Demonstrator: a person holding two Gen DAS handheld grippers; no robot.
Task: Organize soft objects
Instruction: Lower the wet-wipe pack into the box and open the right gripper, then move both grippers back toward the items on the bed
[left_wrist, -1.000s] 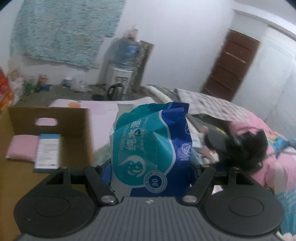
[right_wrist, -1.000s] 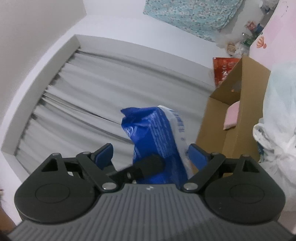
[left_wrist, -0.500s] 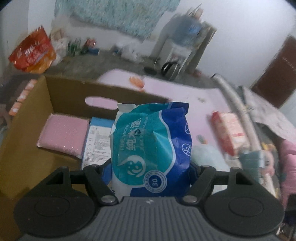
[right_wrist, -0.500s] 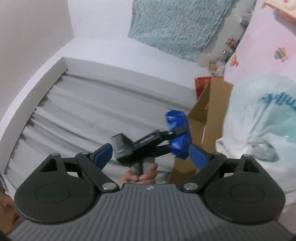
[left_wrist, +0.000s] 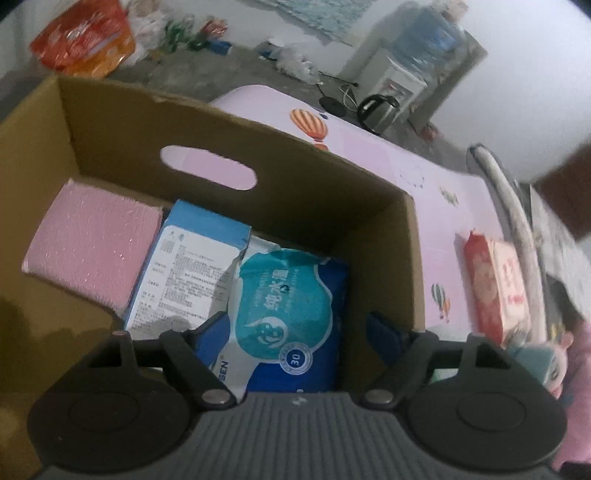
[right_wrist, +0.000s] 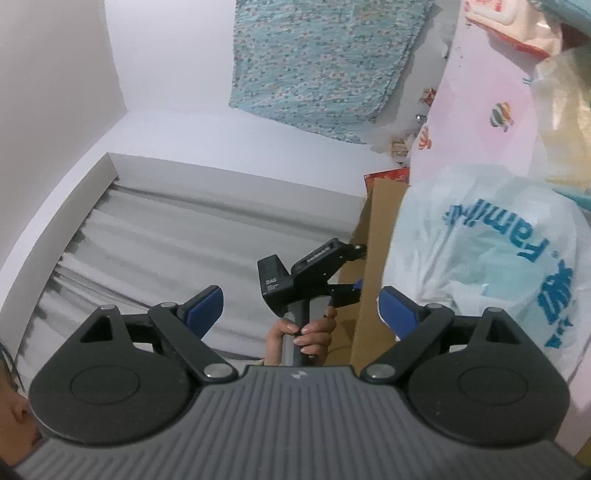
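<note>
Left gripper (left_wrist: 299, 328) jaws opening around wipes pack (left_wrist: 284, 317) in box (left_wrist: 369, 206), blue carton (left_wrist: 192, 266) left of it, right gripper (right_wrist: 301, 304) apart, empty

I see a steel kettle (left_wrist: 378, 108) and a water dispenser (left_wrist: 402, 79) on the floor beyond the pink mat's (left_wrist: 373, 147) far edge.
</note>
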